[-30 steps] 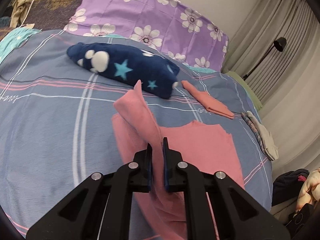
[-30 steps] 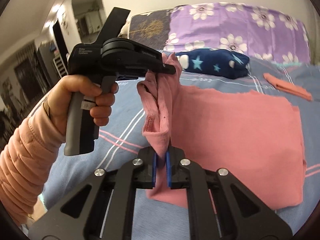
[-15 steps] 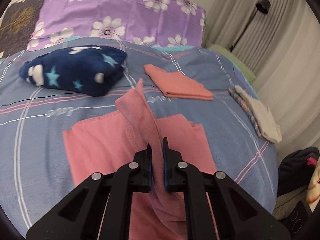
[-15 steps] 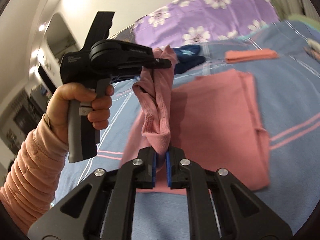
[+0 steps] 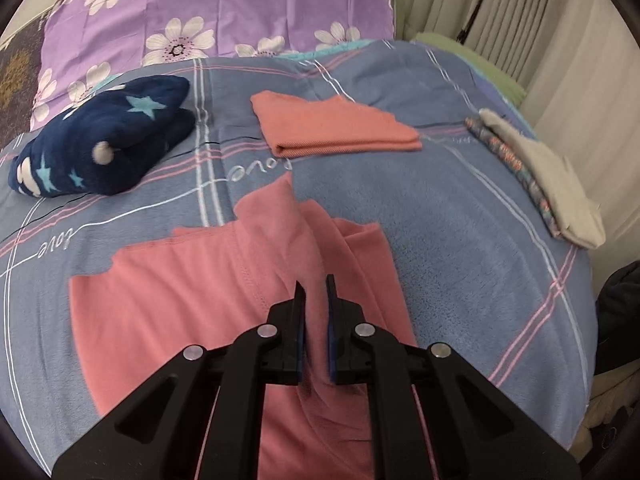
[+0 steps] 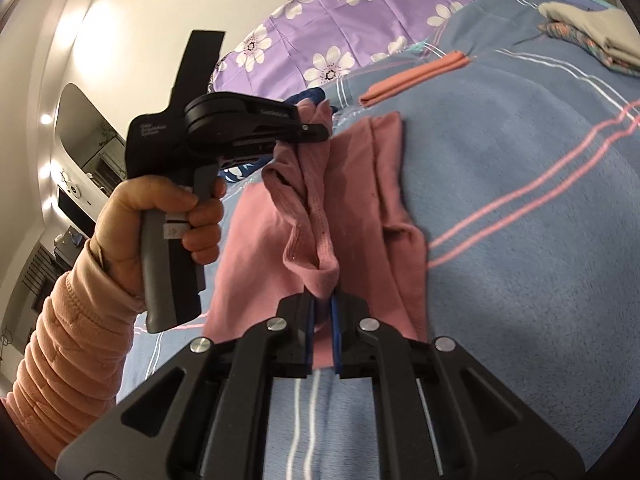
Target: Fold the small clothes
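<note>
Pink soft-knit garment [image 5: 168, 292], mostly flat on the blue plaid bedspread at near centre, part-folded: its right side is doubled over with a raised ridge of cloth running up the middle, and a stitched hem edge hangs bunched and lifted off the bed [image 6: 308, 216]. Folded salmon-orange ribbed cloth [image 5: 332, 126], neat flat rectangle, far centre. Folded beige-grey garment on a floral-patterned piece [image 5: 548, 176], stacked at the far right edge.
</note>
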Tool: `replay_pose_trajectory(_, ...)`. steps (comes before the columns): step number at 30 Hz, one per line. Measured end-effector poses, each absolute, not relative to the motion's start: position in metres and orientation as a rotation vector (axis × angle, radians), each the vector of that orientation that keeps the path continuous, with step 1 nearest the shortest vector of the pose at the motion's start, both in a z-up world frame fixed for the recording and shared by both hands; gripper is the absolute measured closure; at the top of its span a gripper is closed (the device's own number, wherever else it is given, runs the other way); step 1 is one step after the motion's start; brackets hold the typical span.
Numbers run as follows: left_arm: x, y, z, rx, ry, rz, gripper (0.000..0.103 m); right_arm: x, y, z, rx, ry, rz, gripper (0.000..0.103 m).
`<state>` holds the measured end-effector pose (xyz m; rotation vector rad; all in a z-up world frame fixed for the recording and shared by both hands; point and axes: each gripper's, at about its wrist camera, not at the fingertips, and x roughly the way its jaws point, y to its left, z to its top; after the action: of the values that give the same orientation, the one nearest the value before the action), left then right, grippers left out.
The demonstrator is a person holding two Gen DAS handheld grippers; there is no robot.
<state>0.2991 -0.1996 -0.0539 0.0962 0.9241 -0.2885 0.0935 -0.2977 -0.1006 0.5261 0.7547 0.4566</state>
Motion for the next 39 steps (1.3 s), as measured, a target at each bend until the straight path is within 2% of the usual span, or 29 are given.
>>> replay_pose_trajectory(10, 0.302, -0.222, -0.059, 0.143, 0.907, -0.263, 0.096, 0.090, -0.312, -0.102, 0.587, 0.696, 0.462, 0.098)
replay_pose_trajectory(15, 0.305, -0.235, -0.075, 0.220, 0.920, -0.261, 0.095, 0.091, -0.313, -0.113, 0.602, 0.728, 0.418, 0.098)
replay_pose_trajectory(17, 0.303, -0.237, -0.079, 0.237, 0.908, -0.270, 0.088, 0.092, -0.313, -0.118, 0.610, 0.751, 0.410, 0.098)
replay_pose_trajectory(19, 0.300, -0.239, -0.076, 0.223, 0.903, -0.297, 0.062, 0.095, -0.315, -0.123, 0.631, 0.775, 0.414, 0.098)
replay_pose_trajectory(20, 0.296, -0.240, -0.072, 0.219, 0.896, -0.311, 0.053, 0.097, -0.316, -0.125, 0.640, 0.785, 0.415, 0.098)
replay_pose_trajectory(23, 0.278, -0.240, -0.057, 0.244, 0.849, -0.327, 0.041, 0.100, -0.317, -0.129, 0.654, 0.801, 0.419, 0.098)
replay_pose_trajectory(29, 0.214, -0.211, -0.035, 0.343, 0.744, -0.335, 0.027, 0.100, -0.320, -0.131, 0.672, 0.804, 0.423, 0.098)
replay_pose_trajectory(39, 0.120, -0.127, -0.070, 0.416, 0.697, -0.229, 0.025, 0.102, -0.316, -0.128, 0.632, 0.814, 0.380, 0.097)
